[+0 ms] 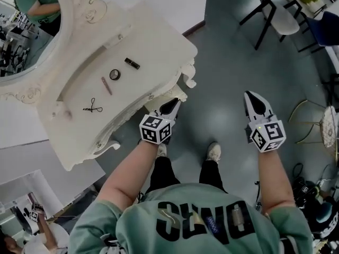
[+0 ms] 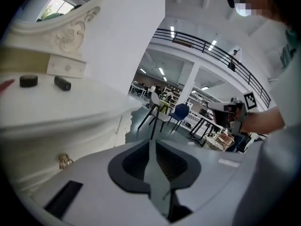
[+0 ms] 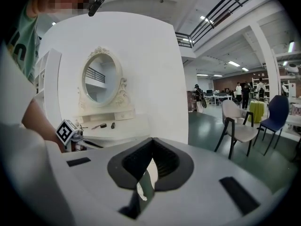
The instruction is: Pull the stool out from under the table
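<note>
I am looking down on the white table, which fills the upper left of the head view. Its oval mirror is at the far upper left corner. On the table top lie a small black tube, a round dark thing, a pink stick and a thin black tool. They lie apart from each other.

My left gripper is in the middle of the view, just beside the table's near edge and by a curly white leg. Its two jaws are pressed together at the tips and hold nothing.

My right gripper is at the right, over the grey floor and well apart from the table. Its jaws are pressed together too, with nothing in them.

I cannot see the stool in any view. The table top hides what is under it.

Two white shoes show low in the middle. A chair stands at the upper right.
</note>
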Action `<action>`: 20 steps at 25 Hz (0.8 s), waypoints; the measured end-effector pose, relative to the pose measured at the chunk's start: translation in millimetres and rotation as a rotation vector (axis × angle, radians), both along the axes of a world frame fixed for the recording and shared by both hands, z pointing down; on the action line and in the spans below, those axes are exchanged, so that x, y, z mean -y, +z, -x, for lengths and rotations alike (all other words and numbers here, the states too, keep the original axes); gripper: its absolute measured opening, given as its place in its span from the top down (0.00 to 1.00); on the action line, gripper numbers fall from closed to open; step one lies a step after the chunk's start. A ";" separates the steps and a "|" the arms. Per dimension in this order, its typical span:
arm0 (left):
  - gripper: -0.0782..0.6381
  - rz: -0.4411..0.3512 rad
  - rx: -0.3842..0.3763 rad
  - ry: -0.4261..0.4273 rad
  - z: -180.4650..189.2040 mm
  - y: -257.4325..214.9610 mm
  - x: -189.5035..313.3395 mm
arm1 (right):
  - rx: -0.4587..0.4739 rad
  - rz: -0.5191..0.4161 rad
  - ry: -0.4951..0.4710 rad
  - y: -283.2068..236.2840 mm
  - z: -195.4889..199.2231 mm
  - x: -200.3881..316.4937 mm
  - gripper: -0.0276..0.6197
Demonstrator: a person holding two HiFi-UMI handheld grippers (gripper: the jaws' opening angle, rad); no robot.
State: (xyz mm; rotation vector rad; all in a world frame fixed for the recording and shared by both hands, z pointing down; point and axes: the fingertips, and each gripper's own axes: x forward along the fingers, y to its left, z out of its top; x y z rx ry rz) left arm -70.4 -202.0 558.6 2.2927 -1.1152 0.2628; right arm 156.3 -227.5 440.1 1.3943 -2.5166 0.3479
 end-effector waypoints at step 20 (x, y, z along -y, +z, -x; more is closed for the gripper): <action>0.57 0.235 0.073 -0.071 -0.4 356.8 8.0 | 0.018 0.106 -0.013 263.6 11.7 -6.7 0.97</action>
